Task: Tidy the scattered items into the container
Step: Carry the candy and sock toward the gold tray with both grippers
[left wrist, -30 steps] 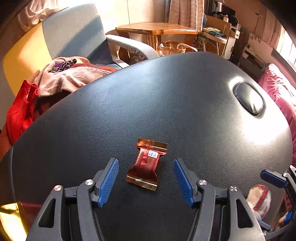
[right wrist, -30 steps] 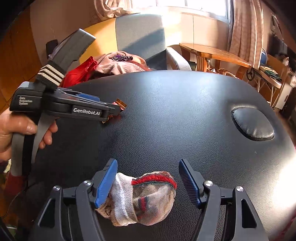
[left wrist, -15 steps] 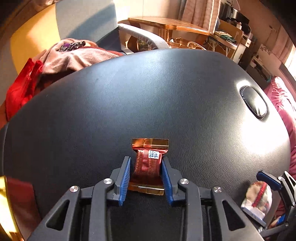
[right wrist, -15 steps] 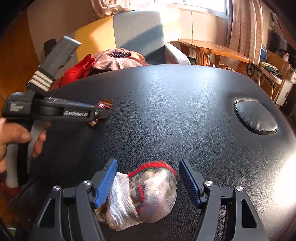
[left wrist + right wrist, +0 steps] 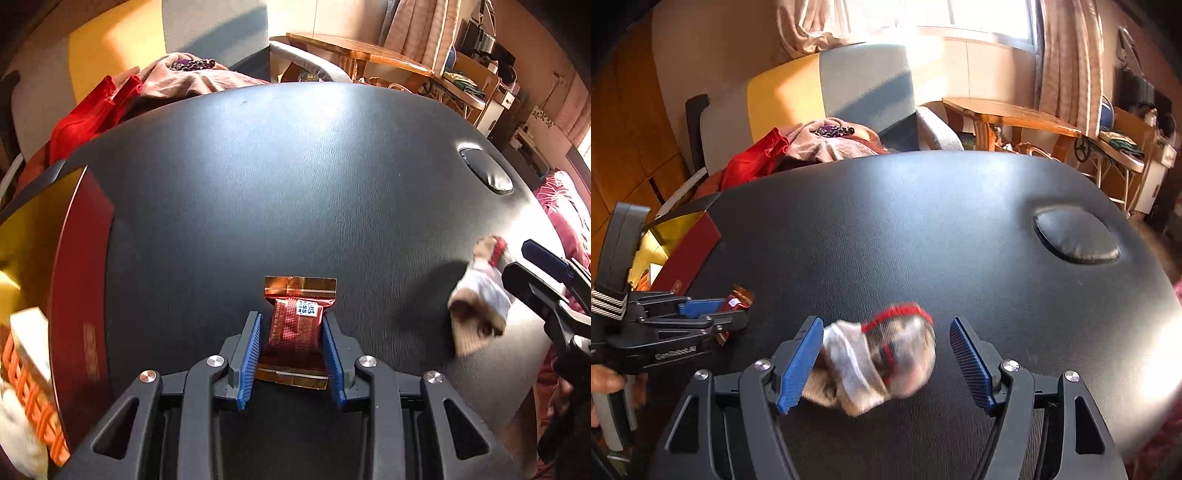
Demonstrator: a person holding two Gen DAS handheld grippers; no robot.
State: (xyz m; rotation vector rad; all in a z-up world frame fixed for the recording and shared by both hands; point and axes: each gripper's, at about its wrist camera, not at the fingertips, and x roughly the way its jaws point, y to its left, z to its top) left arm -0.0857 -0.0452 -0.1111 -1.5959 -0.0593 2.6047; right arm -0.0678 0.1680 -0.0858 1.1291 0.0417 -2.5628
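My left gripper (image 5: 291, 347) is shut on a red-and-gold snack packet (image 5: 295, 325) and holds it over the black padded table (image 5: 295, 177). A red box with a gold lining (image 5: 85, 280), the container, stands at the table's left edge; it also shows in the right wrist view (image 5: 690, 254). My right gripper (image 5: 884, 363) is open around a rolled sock with a red band (image 5: 882, 358), which looks blurred and touches the left pad. The sock (image 5: 480, 302) and the right gripper also show in the left wrist view. The left gripper with the packet (image 5: 738, 301) shows at the left of the right wrist view.
The box holds an orange-and-white item (image 5: 29, 373). A chair with red and pink clothes (image 5: 812, 144) stands behind the table. A round padded dimple (image 5: 1075, 240) lies at the table's right. A wooden table (image 5: 1008, 114) and shelves stand at the back right.
My left gripper has closed on the packet and carried it left toward the box, which has come into view. The sock has shifted and rolled between my right gripper's open pads.
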